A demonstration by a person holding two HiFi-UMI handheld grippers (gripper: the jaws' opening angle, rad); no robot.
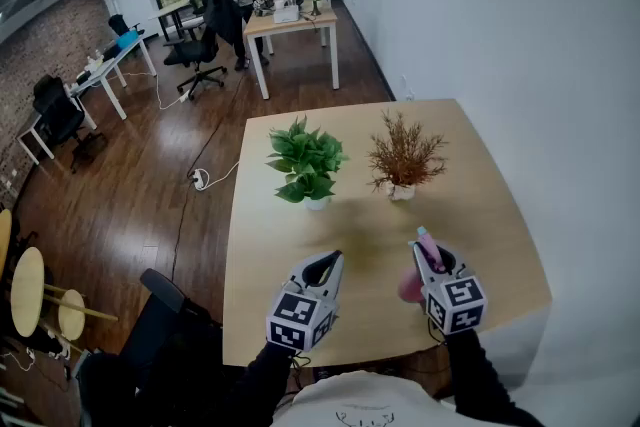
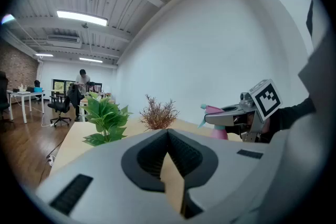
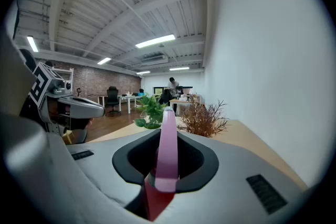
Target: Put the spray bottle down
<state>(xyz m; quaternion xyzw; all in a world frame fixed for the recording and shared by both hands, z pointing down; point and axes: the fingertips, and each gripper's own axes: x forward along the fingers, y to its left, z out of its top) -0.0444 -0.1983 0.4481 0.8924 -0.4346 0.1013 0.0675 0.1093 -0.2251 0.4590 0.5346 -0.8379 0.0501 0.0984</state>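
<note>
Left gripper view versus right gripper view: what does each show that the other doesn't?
Only the left gripper view: the left gripper shut on nothing, and the pink spray bottle seen side-on in the right gripper. Only the right gripper view: the bottle clamped between that gripper's own jaws, with the left gripper off to the left. Both: the green plant, the dried plant and the table.

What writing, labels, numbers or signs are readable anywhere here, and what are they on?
No readable words or numbers anywhere.
Left gripper and right gripper: black-and-white square markers, patterns rather than text.
Pink spray bottle: no label visible.
Small print on the person's white shirt: too small to read.
</note>
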